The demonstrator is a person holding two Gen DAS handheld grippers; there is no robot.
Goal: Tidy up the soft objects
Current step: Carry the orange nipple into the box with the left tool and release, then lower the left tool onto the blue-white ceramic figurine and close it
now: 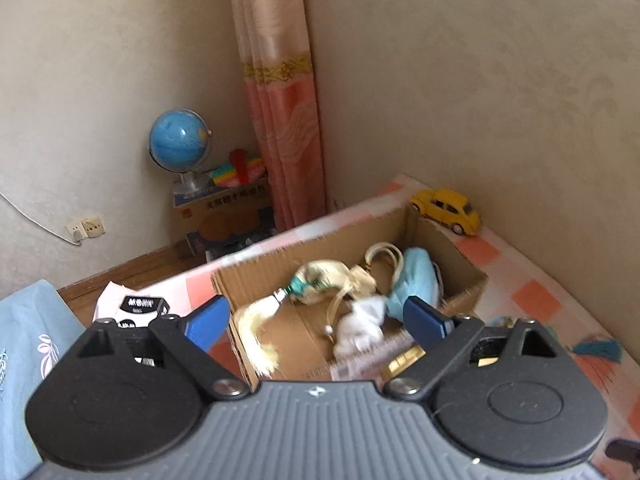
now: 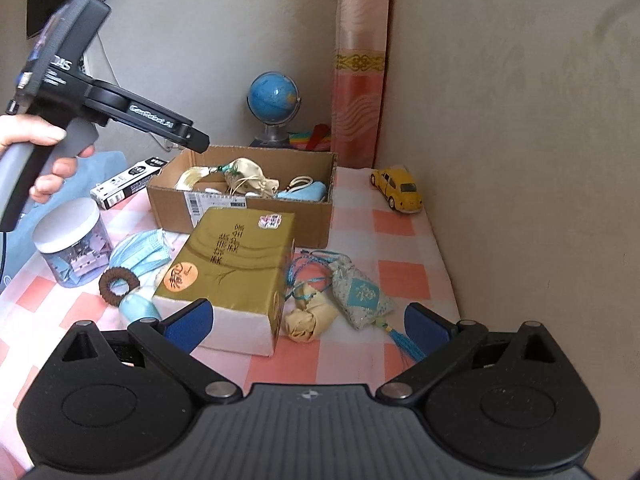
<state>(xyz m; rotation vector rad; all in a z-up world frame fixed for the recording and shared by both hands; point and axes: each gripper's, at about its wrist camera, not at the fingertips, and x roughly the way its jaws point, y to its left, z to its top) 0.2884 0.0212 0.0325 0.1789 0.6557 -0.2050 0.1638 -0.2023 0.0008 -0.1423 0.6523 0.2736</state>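
A cardboard box [image 1: 256, 276] [image 2: 256, 216] on the checked table holds a cream pouch with a tassel [image 1: 328, 276] [image 2: 248, 178], a light blue soft item [image 1: 416, 280] [image 2: 304, 192] and a white soft item [image 1: 360, 328]. My left gripper [image 1: 316, 316] is open and empty above the box; it shows in the right wrist view [image 2: 192, 136] over the box's left rim. My right gripper [image 2: 308, 322] is open and empty, low over the table. Ahead of it lie a patterned sachet with a blue tassel [image 2: 360, 296], a cream fabric knot [image 2: 308, 316], a blue face mask [image 2: 140, 252] and a brown hair tie [image 2: 118, 282].
A gold tissue box [image 2: 236, 272] lies in front of the cardboard box. A clear jar with a white lid [image 2: 72, 244] and a black-and-white box [image 2: 128, 182] are at the left. A yellow toy car [image 2: 396, 188] [image 1: 448, 210] stands by the wall. A globe [image 2: 274, 100] stands behind.
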